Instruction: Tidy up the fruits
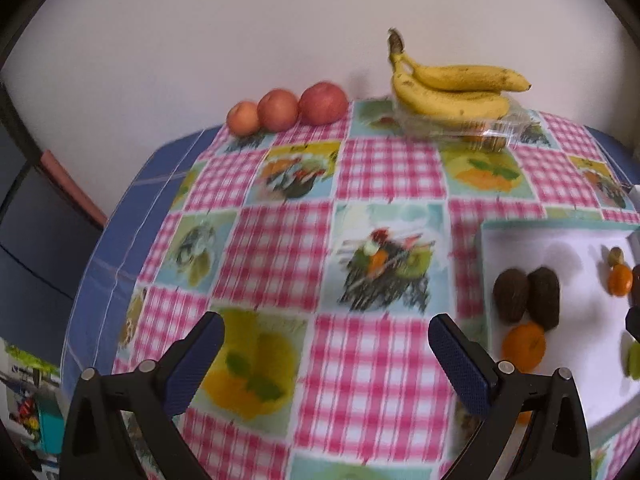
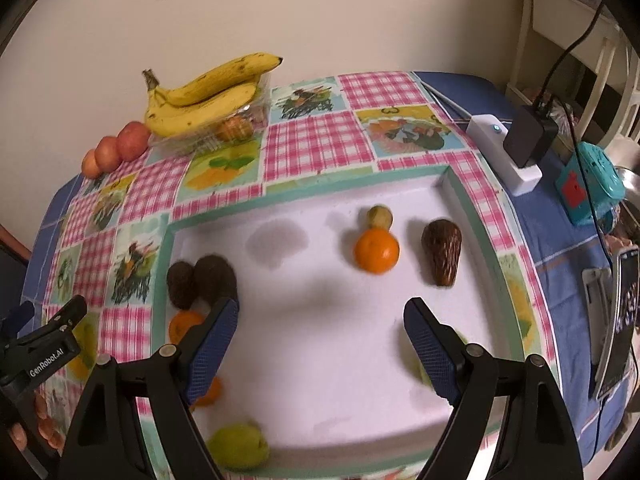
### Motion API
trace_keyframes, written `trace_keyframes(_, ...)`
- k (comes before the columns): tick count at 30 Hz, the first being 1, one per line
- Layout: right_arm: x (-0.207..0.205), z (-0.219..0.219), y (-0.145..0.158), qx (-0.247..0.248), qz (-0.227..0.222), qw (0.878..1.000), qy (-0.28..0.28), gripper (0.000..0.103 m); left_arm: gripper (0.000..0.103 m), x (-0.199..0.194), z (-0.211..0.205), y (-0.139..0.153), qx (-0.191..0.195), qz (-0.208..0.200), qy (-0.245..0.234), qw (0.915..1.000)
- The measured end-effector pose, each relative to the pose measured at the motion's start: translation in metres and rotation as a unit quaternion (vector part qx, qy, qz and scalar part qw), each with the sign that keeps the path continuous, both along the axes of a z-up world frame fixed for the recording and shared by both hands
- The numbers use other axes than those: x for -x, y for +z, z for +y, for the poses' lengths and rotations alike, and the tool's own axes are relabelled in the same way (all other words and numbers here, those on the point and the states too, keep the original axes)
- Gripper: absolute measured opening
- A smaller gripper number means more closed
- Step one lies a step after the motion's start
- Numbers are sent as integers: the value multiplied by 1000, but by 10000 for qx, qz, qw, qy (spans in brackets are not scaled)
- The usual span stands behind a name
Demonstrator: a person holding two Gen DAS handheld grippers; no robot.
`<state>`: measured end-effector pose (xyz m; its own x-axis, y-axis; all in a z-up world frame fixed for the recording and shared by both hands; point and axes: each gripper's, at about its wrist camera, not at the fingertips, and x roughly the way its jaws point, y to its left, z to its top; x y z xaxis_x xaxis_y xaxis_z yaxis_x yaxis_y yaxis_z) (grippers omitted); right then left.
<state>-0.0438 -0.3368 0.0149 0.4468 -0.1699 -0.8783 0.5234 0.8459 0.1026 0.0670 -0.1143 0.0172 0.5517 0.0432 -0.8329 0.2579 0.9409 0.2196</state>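
My left gripper (image 1: 326, 360) is open above the checked tablecloth, with nothing between its fingers. Three red apples (image 1: 280, 110) line the back wall, left of a banana bunch (image 1: 452, 88) that lies on a clear plastic box. My right gripper (image 2: 320, 344) is open over the white tray (image 2: 304, 196), also with nothing in it. On the tray lie two dark brown fruits (image 2: 200, 282), an orange (image 2: 376, 250) with a small yellowish fruit (image 2: 380, 216) behind it, and a brown scaly fruit (image 2: 442, 252). More oranges (image 2: 182, 326) and a green fruit (image 2: 238, 446) lie near the front; the fingers partly hide them.
A white power strip (image 2: 504, 148) with a black adapter (image 2: 530, 136) and cable sits right of the tray. A teal object (image 2: 592, 184) and a phone (image 2: 616, 320) are at the right edge. The table's left edge (image 1: 120, 240) drops off past the blue cloth.
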Motion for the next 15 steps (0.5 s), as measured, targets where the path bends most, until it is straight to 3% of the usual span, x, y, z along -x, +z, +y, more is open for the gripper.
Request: trace_keyframes(15,55,67,2,88,100,9994,320,86,103,54,66,-3,27,619,283,9977)
